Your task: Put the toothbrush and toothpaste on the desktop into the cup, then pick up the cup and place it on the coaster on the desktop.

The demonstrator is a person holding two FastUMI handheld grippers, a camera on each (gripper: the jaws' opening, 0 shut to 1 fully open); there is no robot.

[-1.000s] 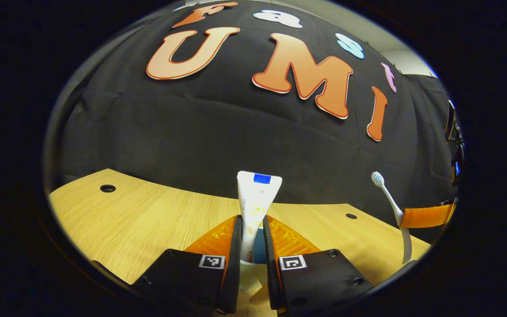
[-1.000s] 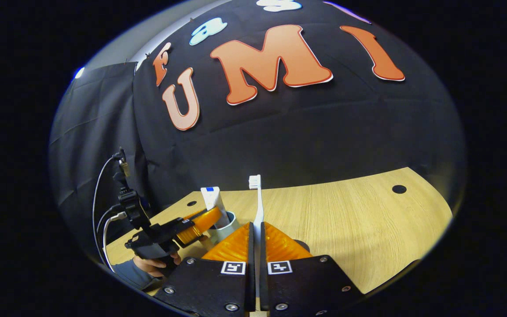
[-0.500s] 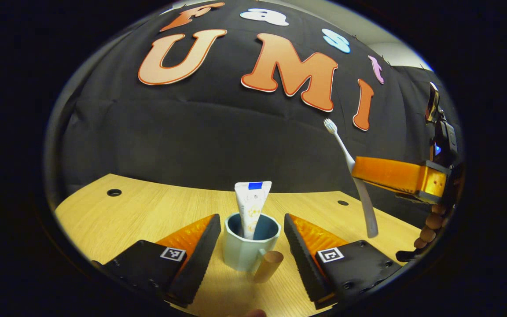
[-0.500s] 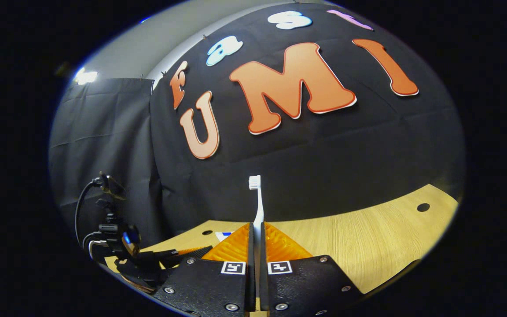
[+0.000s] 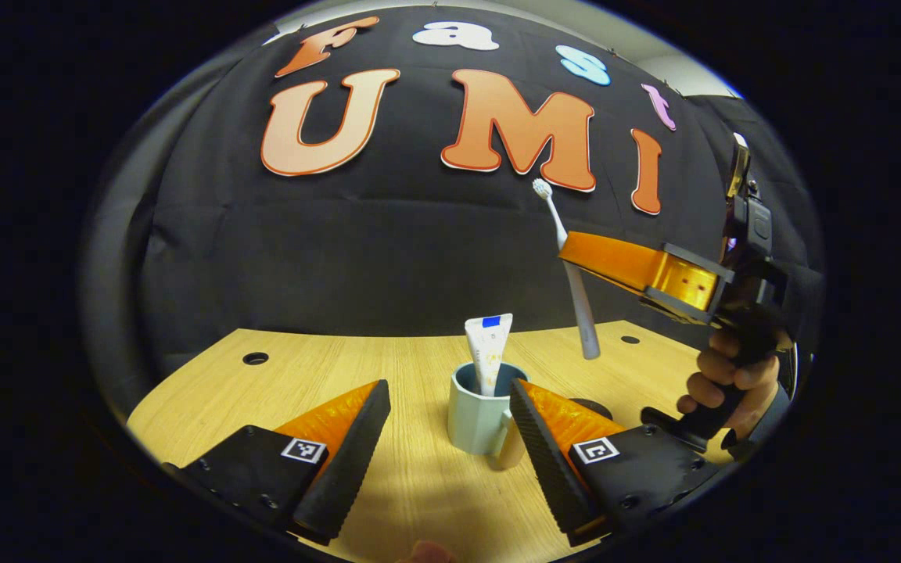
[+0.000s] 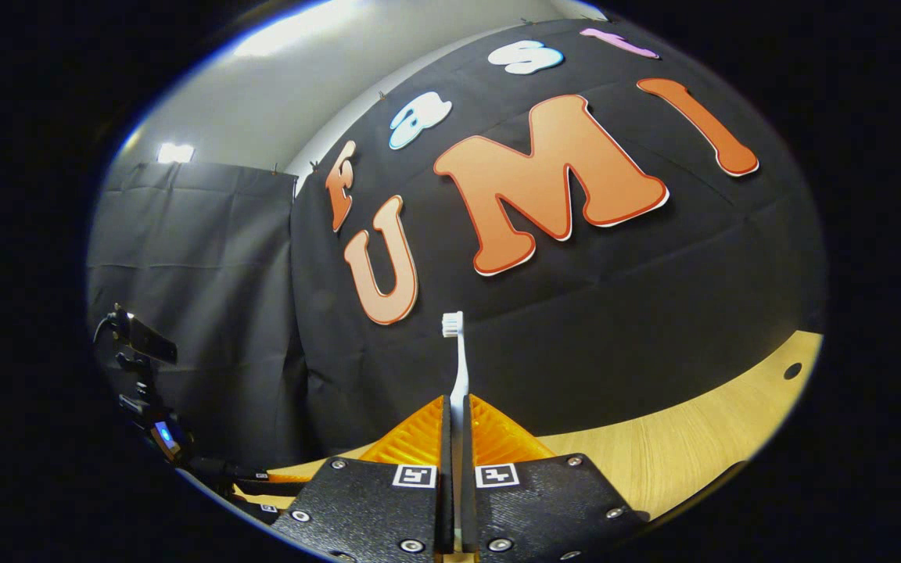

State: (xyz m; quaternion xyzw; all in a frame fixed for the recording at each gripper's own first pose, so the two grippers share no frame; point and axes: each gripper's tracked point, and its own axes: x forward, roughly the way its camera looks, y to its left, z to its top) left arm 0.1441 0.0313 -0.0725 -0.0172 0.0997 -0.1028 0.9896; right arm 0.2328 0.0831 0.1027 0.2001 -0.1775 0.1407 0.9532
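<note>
A pale cup (image 5: 475, 418) with a wooden handle stands on the desk (image 5: 388, 367), and the white toothpaste tube (image 5: 488, 352) stands upright inside it. My left gripper (image 5: 446, 389) is open and low over the desk; the cup is just beyond its fingertips, toward the right finger. My right gripper (image 5: 572, 252) hangs above and right of the cup, shut on the white toothbrush (image 5: 585, 324), bristles up and handle end pointing down. In the right gripper view the toothbrush (image 6: 458, 360) rises upright from between the shut fingers of the right gripper (image 6: 457, 400). A dark round coaster (image 5: 595, 407) lies right of the cup, partly hidden.
A hand (image 5: 728, 379) holds the right gripper's grip at the right. The desk has small round holes (image 5: 255, 358) near its back edge. The black cloth wall stands close behind the desk. The right gripper view shows a strip of desk (image 6: 693, 450) at the lower right.
My left gripper has let go of the toothpaste in the cup, opened and backed away. My right gripper has risen with the toothbrush and moved closer to the cup.
</note>
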